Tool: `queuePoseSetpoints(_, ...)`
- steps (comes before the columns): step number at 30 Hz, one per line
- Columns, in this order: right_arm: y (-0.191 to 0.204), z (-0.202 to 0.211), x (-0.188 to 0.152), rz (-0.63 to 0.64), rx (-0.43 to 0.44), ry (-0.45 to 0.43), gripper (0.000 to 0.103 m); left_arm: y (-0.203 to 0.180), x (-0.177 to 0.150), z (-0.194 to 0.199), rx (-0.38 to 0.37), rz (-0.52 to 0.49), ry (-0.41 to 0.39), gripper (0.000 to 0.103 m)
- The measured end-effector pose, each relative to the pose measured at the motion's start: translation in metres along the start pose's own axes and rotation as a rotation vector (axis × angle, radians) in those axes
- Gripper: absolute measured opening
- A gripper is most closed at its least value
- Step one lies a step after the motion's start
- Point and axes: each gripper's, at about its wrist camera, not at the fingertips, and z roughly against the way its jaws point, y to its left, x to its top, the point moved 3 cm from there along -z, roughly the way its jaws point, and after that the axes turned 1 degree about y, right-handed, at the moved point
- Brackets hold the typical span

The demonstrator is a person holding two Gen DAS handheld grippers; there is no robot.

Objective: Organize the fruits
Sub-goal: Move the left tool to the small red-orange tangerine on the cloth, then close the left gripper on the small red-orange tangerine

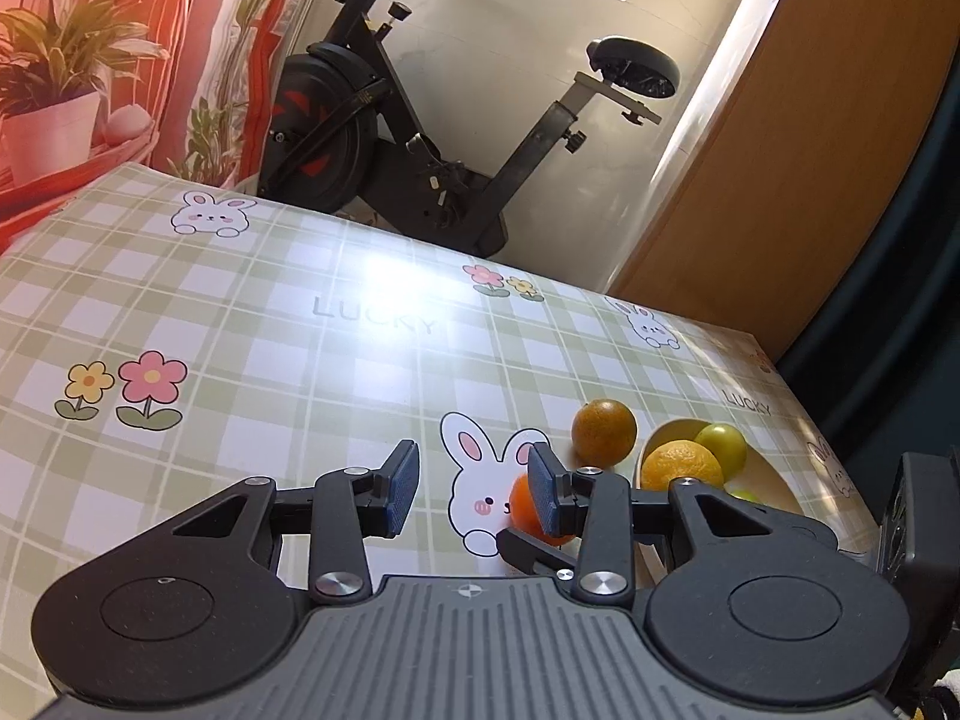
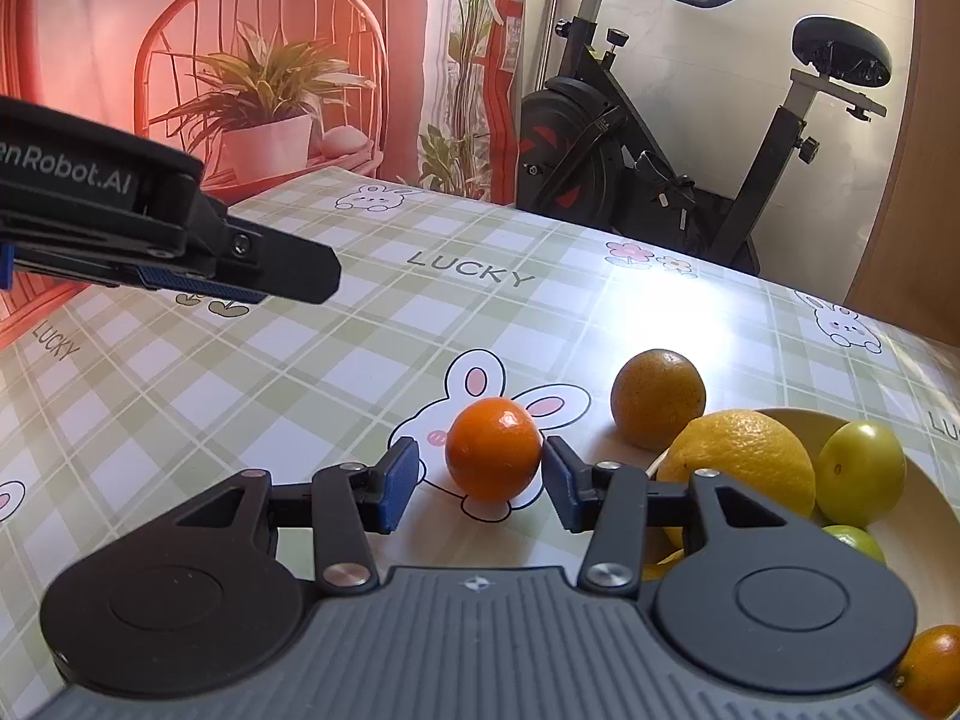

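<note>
Right tool [image 2: 480,480] is hanging low over the bench [image 2: 300,372], jaws parted around a small orange [image 2: 493,449]. The right pad [image 2: 561,483] is at the peel, or nearly; the left pad [image 2: 399,483] is standing clear, so no grip.

The orange is sitting on a printed rabbit [image 2: 480,384]. A duller orange [image 2: 657,399] is resting beyond it, just beside the bowl [image 2: 924,516]. In the bowl: a large yellow citrus [image 2: 744,462] and green fruits [image 2: 861,474].

Left tool [image 1: 474,489] is hovering above the cloth, jaws open, nothing between them.
</note>
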Motion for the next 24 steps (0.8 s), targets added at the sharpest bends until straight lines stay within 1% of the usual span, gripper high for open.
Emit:
queuePoseSetpoints(6, 0.001, 0.000, -0.001, 0.008, 0.024, -0.005, 0.048, 0.008, -0.007, -0.026, -0.067, 0.083, 0.083, 0.044)
queuePoseSetpoints(8, 0.001, 0.000, -0.001, 0.009, 0.035, -0.008, 0.048, 0.010, -0.010, -0.032, -0.103, 0.102, 0.108, 0.047)
queuePoseSetpoints(9, 0.001, 0.000, -0.001, 0.010, 0.041, -0.009, 0.048, 0.010, -0.011, -0.033, -0.107, 0.106, 0.113, 0.050)
queuePoseSetpoints(14, 0.002, -0.001, -0.003, 0.006, 0.076, -0.010, 0.044, 0.009, -0.017, -0.042, -0.096, 0.097, 0.129, 0.050)
queuePoseSetpoints(17, 0.005, -0.002, -0.005, 0.015, 0.090, -0.008, 0.043, 0.009, -0.017, -0.043, -0.084, 0.091, 0.135, 0.048)
queuePoseSetpoints(18, 0.005, -0.002, -0.005, 0.012, 0.095, -0.007, 0.042, 0.009, -0.017, -0.044, -0.082, 0.090, 0.135, 0.042)
queuePoseSetpoints(19, 0.005, -0.002, -0.005, 0.011, 0.098, -0.006, 0.042, 0.009, -0.017, -0.044, -0.079, 0.090, 0.136, 0.040)
queuePoseSetpoints(24, 0.005, -0.005, -0.006, 0.014, 0.102, -0.002, 0.043, 0.008, -0.015, -0.043, -0.084, 0.076, 0.137, 0.039)
